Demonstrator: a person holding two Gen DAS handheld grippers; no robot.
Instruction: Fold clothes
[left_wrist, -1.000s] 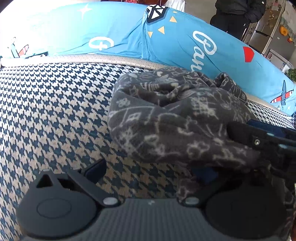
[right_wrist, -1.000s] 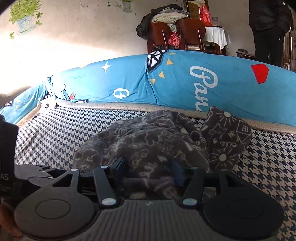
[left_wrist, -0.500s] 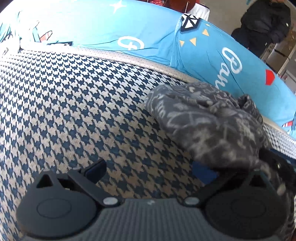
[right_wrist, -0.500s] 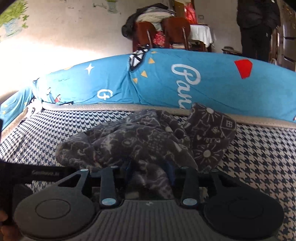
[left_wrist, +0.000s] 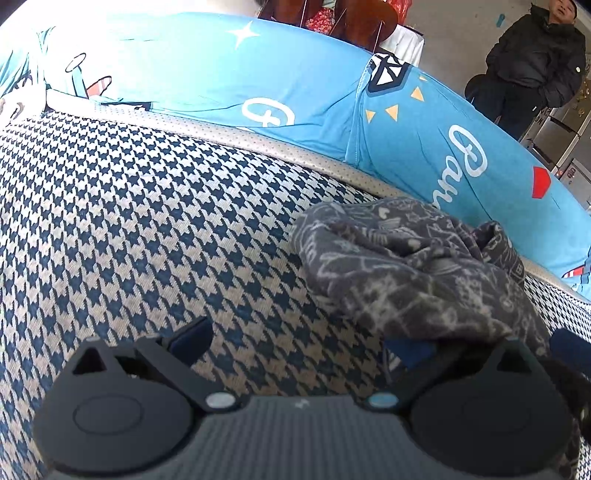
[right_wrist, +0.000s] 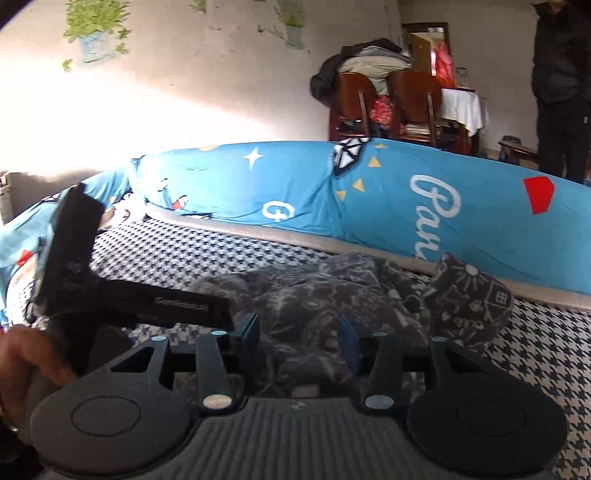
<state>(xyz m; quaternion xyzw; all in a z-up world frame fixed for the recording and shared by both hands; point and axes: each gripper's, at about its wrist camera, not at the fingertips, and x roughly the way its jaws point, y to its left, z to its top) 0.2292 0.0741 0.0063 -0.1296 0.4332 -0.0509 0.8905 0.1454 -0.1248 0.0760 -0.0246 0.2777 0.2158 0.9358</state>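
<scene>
The bunched garment (right_wrist: 332, 295) lies on the bed (left_wrist: 129, 221), just before the long pillows (right_wrist: 369, 199) at its far edge. Behind those stand chairs (right_wrist: 388, 103) and a person (right_wrist: 561, 74) to their right.

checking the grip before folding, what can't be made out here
- Left wrist: garment drapes over one finger of the left gripper; contact hidden.
- Right wrist: garment fills the right gripper, jaws opening; whether pads press is unclear.
- Both: garment bunched; type and edges unreadable.

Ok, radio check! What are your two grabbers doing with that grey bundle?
Left gripper open, over bare houndstooth cover. Right gripper opening, grey garment bunched between its fingers. Nothing in the way.
</scene>
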